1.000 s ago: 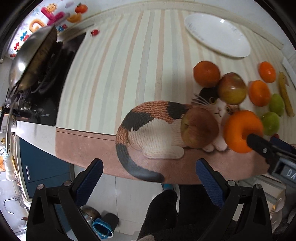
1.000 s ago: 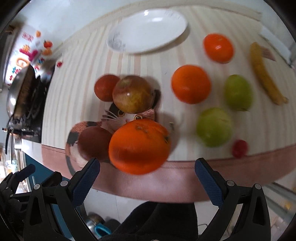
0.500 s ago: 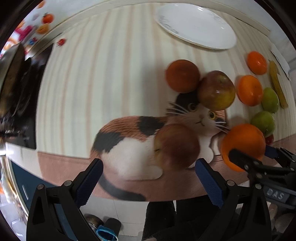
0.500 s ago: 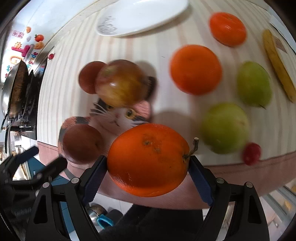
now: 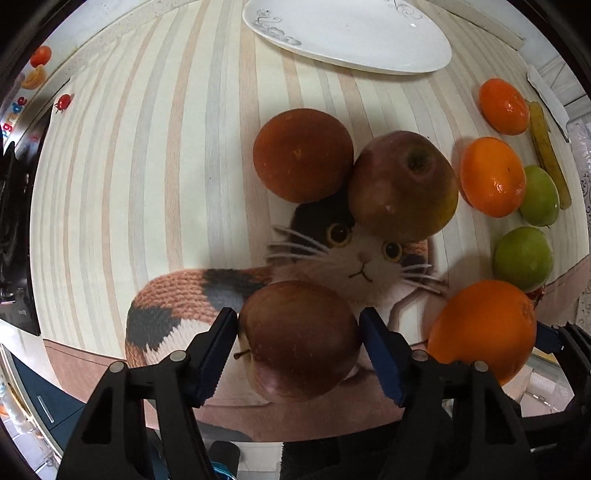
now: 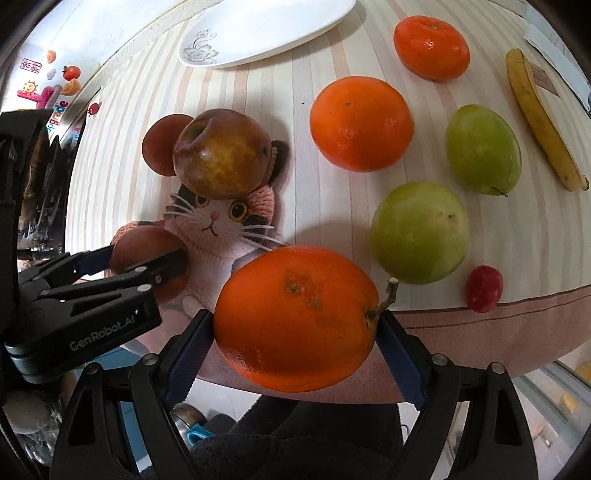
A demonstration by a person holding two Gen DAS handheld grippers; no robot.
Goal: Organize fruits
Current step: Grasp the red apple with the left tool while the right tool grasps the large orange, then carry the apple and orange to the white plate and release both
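Left gripper [image 5: 298,345] is pointing straight down over the cat-print mat [image 5: 173,317], its jaws closing around a dark red apple [image 5: 299,341]. Both blue pads are sitting at the apple's sides; the left pad looks to be touching the skin, the right one touching or a hair off, so firm clamping cannot be told.

Right gripper [image 6: 295,334] is clamping a large orange [image 6: 295,317] between its pads, stem stub at 3 o'clock. In the left view this orange is sitting at 3 o'clock of the apple, near the mat's front edge.

At 12 o'clock of the held apple, a dark orange [image 5: 303,155] is touching a red-green apple [image 5: 404,188], which is covering the printed cat's ear.

From the right view, at 1 to 2 o'clock of the large orange: two green fruits [image 6: 419,232], a second orange [image 6: 361,123], a mandarin [image 6: 431,47], a banana [image 6: 541,122] at the far right, and a small red fruit [image 6: 484,288] near the mat's border.

A white plate [image 5: 347,33] is lying at 12 o'clock, holding nothing visible.
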